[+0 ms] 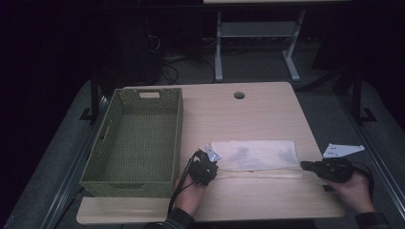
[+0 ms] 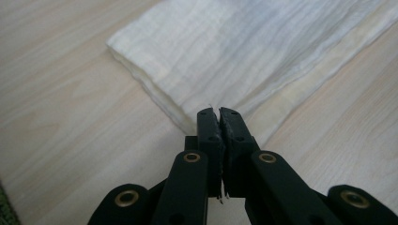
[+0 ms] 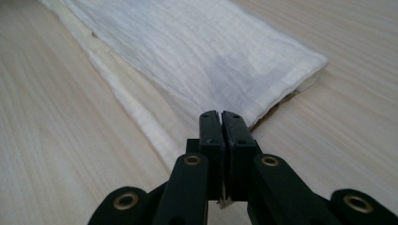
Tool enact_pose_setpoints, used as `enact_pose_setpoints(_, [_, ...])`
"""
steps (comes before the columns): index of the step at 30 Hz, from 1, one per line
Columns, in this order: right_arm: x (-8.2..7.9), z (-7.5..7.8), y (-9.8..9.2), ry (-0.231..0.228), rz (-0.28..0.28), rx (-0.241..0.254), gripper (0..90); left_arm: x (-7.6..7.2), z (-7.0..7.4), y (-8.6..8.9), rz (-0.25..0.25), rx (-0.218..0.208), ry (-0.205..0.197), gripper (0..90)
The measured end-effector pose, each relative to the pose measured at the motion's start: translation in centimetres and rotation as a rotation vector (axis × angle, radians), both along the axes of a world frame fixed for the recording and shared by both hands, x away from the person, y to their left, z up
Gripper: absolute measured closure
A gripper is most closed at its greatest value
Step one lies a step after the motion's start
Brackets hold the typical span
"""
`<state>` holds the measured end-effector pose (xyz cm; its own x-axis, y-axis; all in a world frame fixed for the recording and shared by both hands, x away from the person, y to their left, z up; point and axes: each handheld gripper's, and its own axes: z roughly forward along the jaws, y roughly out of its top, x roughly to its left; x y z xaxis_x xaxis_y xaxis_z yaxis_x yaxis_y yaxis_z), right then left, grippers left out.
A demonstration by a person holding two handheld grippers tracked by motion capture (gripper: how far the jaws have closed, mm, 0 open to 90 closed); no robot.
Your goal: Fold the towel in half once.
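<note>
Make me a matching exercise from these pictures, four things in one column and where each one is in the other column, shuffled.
Things:
1. green basket
2. white cloth
3. left gripper
4. right gripper

Places or states:
A. at the cloth's right end, jaws shut
B. folded flat in a long strip on the table
C. at the table's left side
D. at the cloth's left end, jaws shut

Pairs: 1-C, 2-B, 3-D, 4-A
</note>
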<state>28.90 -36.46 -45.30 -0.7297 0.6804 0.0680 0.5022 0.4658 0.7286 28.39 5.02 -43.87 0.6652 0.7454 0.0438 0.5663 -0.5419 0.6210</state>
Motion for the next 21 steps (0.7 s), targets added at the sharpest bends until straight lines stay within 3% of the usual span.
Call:
enact_pose_setpoints(11, [-0.9, -1.3, -0.1, 0.079, 0.039, -0.005, 87.0, 0.3, -1.1, -0.1, -0.022, 0.037, 0.041, 86.8])
enact_pose_setpoints(14, [-0.7, -1.4, -0.3, 0.088, 0.048, 0.004, 84.2, 0.3, -1.1, -0.1, -0.018, 0.042, 0.028, 84.7])
enact_pose_setpoints(18, [-0.6, -0.7, -0.6, 0.071, 0.045, 0.054, 71.5, 0.4, -0.6, 0.1, -0.010, -0.022, 0.022, 63.5])
enact_pose_setpoints(21, [-0.4, -0.1, -0.5, 0.048, 0.038, 0.068, 68.8, 1.1, 0.2, 0.2, 0.005, -0.065, 0.004, 59.9])
